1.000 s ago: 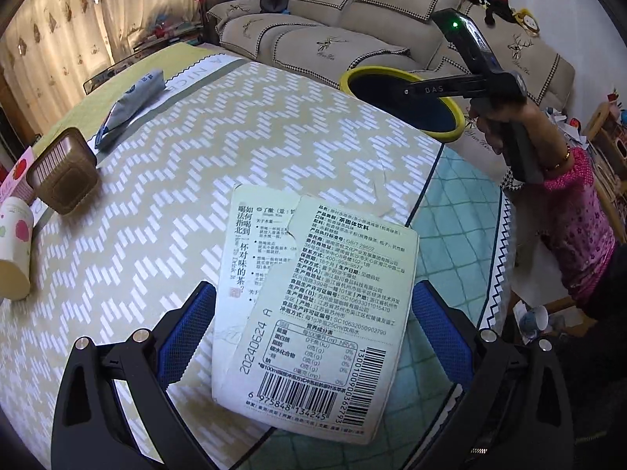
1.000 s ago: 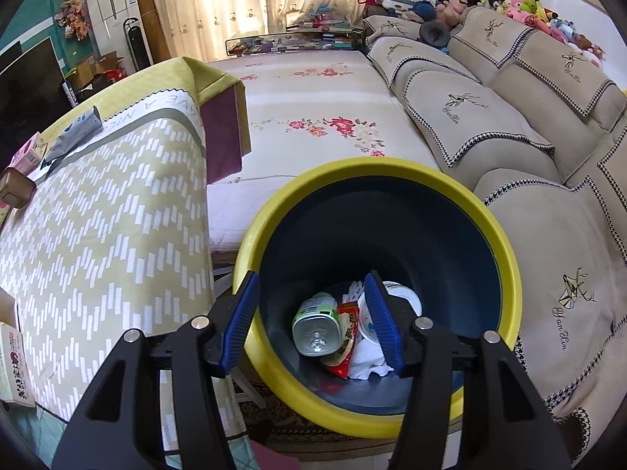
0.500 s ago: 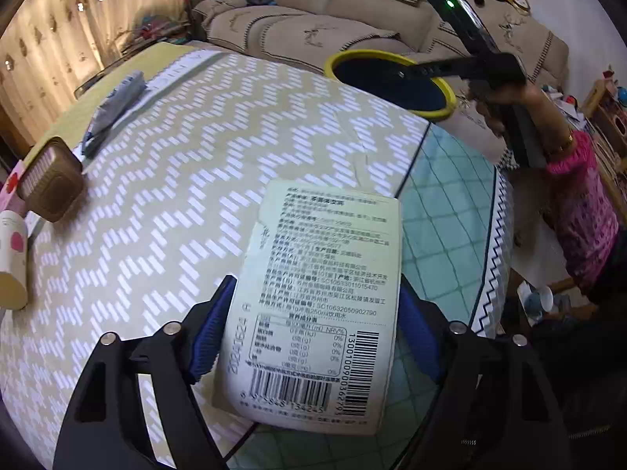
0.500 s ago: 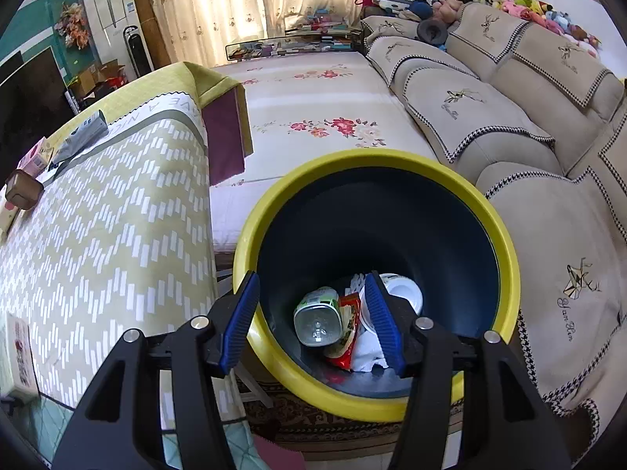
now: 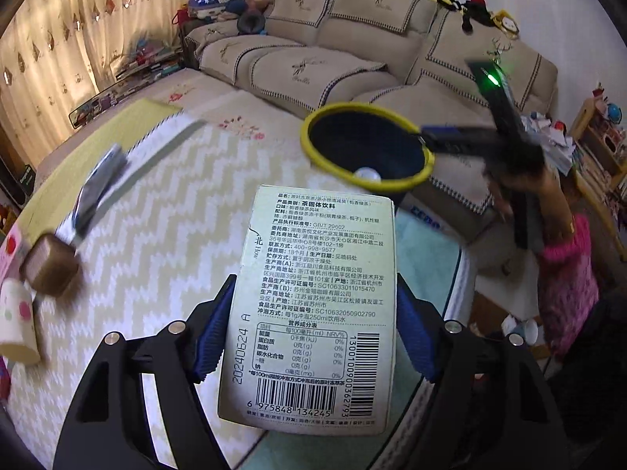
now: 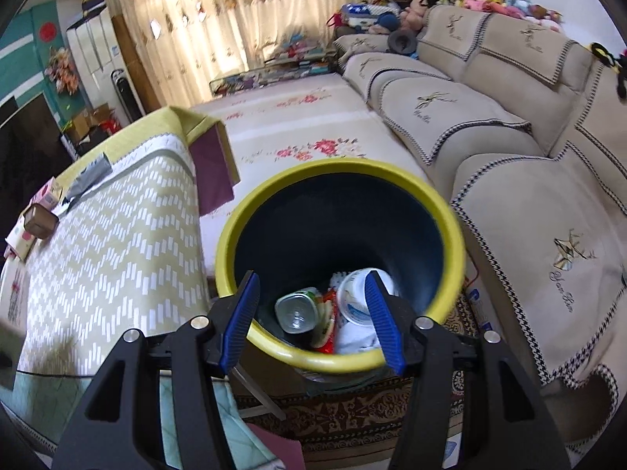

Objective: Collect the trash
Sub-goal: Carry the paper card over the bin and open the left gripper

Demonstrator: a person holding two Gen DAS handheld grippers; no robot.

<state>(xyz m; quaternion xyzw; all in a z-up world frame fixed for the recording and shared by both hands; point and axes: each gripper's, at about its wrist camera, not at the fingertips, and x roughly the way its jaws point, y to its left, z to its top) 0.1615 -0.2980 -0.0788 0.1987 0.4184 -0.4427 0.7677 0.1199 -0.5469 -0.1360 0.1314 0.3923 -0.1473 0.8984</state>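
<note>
Left side first: our left gripper (image 5: 313,333) is clamped on the flat tea box (image 5: 313,313), blue pads pressed on both its long edges. The jaws have just been closing, w/ the box between them, and it now looks clear of the zigzag tablecloth (image 5: 156,235). The box's long axis runs straight out along the fingers, barcode end nearest the cam, far end aimed up-frame.

The relation that counts: the yellow-rimmed bin (image 5: 368,149) lies ahead of that far end and a bit to the right, beyond the table edge. So we judge the carry is fwd and slightly right, box going in end-first.

Further right, our right gripper (image 6: 313,313) hangs just over the bin's near rim (image 6: 341,364), jaws part-open w/ nothing between them; through the gap we see only trash already inside the bin, a cup and wrappers.

The right hand is nearer the bin, but the left one has the load.
</note>
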